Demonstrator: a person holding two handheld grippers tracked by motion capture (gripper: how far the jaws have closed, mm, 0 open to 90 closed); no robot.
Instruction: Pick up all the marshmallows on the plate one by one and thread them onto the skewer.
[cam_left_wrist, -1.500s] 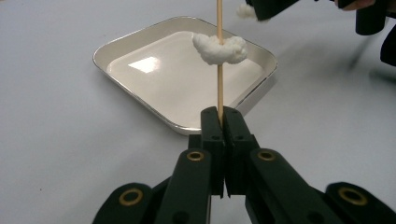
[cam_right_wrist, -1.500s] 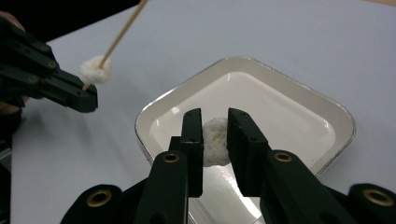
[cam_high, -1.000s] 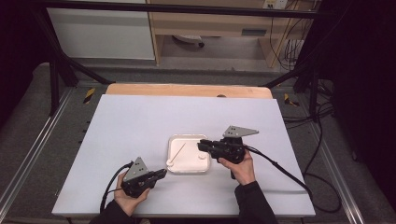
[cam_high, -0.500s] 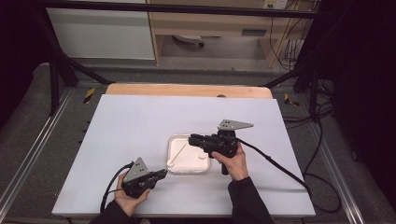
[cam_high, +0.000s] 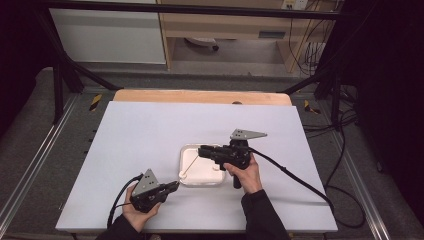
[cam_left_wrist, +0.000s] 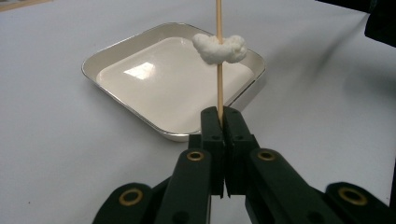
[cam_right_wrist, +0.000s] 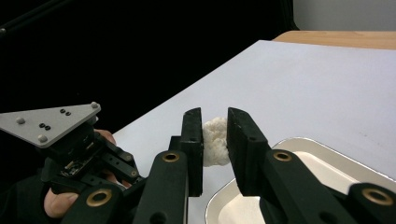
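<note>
My left gripper (cam_left_wrist: 223, 112) is shut on the lower end of a thin wooden skewer (cam_left_wrist: 219, 88). A white, soft lump (cam_left_wrist: 219, 46) is threaded on the skewer above the jaws. In the high view this gripper (cam_high: 175, 185) sits at the near left corner of a white square tray (cam_high: 202, 175), and the skewer (cam_high: 192, 164) slants across the tray toward my right gripper (cam_high: 201, 150). My right gripper (cam_right_wrist: 215, 114) hovers over the tray (cam_right_wrist: 322, 163), shut on a second white lump (cam_right_wrist: 214, 144) pinched between its pads.
The tray (cam_left_wrist: 154, 84) lies on a pale table (cam_high: 150, 130) with a wooden strip (cam_high: 200, 96) along its far edge. Each gripper trails a black cable toward the near side. Dark frame posts and floor surround the table.
My right gripper has shifted a little to the left, from the tray's right edge to above the tray near the skewer's far end. My left gripper has kept still.
</note>
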